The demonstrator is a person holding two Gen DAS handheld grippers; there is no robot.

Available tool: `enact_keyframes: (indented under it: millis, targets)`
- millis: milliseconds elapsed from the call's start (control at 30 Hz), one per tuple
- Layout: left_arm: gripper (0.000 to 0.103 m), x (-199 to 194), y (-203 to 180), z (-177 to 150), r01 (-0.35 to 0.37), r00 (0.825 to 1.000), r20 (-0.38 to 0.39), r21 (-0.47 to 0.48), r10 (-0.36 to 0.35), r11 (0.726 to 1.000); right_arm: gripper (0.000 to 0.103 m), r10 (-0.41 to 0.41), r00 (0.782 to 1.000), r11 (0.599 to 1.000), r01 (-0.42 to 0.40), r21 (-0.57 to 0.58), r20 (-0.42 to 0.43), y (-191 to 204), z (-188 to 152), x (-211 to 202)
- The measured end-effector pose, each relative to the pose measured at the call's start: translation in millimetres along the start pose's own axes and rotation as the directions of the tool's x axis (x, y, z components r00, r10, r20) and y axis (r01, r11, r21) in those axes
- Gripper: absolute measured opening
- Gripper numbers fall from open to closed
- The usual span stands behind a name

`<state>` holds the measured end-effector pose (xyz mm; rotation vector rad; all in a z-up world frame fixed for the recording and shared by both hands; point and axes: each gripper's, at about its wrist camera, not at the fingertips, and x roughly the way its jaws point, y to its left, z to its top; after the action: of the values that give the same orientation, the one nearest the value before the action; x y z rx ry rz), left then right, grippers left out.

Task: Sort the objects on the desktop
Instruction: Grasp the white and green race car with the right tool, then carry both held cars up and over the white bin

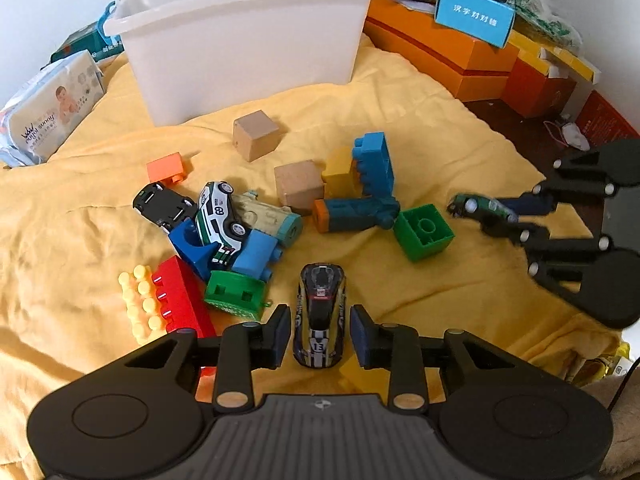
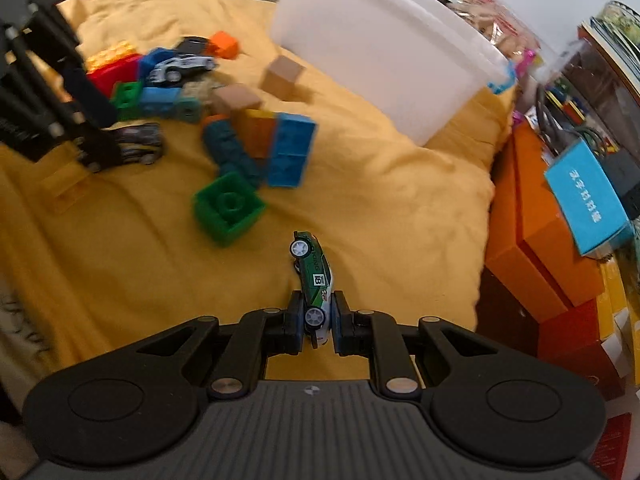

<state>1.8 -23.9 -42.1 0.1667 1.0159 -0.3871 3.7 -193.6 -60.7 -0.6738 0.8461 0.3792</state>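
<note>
Home setting: my view shows a yellow blanket [image 1: 400, 92] strewn with toys, baby-wipes pack [image 1: 48, 116], stacked orange boxes [image 1: 452, 52] far right.

My right gripper [image 2: 316, 326] clamps the green toy car [image 2: 314, 276] on its side. The black striped car [image 1: 319, 316] stands upright between my left gripper's [image 1: 320, 330] spread pads.

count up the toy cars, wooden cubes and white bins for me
cars: 4 (black car, white car, striped car, green car)
wooden cubes: 2 (back cube, front cube)
bins: 1 (bin)
total: 7
</note>
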Motion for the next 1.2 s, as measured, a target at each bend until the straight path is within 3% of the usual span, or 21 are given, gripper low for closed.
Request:
enact_keyframes:
  millis: [433,567,700,833,900,1000,1033,1067,1200]
  targets:
    - [0.039,10.1,0.5,-3.4,-0.009,1.0,-0.013,-0.041,0.009,0.999,0.038,0.147,0.986,0.962,-0.16,0.221,0.075,-12.0,-2.0,-17.3]
    - [0.039,10.4,2.8,-2.6,-0.012,1.0,-0.016,-0.039,0.011,0.999,0.038,0.229,0.97,0.938,-0.242,0.247,0.081,-14.0,1.6,-12.0]
    - [0.039,14.4,5.4,-2.1,-0.002,1.0,-0.022,-0.048,0.001,0.999,0.045,0.167,0.979,0.927,-0.196,0.32,0.115,-21.6,1.1,-13.8]
    - [0.039,17.5,5.1,-2.0,0.001,1.0,-0.029,-0.027,-0.002,1.0,0.046,0.225,0.973,0.907,-0.23,0.354,0.055,-26.2,1.3,2.9]
    - [0.035,18.2,5.1,-1.4,0.001,1.0,-0.031,-0.016,-0.001,1.0,0.052,0.251,0.967,0.903,-0.25,0.35,0.044,-22.2,-1.0,8.9]
    - [0.033,17.9,5.2,0.0,0.005,1.0,-0.028,-0.003,-0.005,1.0,0.05,0.253,0.967,0.915,-0.253,0.315,0.041,-13.9,-5.2,12.7]
    - [0.033,17.1,6.2,0.5,0.011,1.0,-0.023,-0.006,-0.011,1.0,0.044,0.25,0.967,0.919,-0.252,0.302,0.046,-13.5,-5.5,11.3]
    - [0.033,16.1,7.1,1.3,0.012,1.0,-0.019,-0.006,-0.013,1.0,0.033,0.251,0.967,0.92,-0.254,0.298,0.048,-13.9,-5.3,9.6]
    - [0.033,5.4,9.5,13.2,0.0,1.0,0.02,0.007,0.0,1.0,0.033,0.241,0.97,0.924,-0.241,0.297,0.037,-20.4,-2.9,2.3]
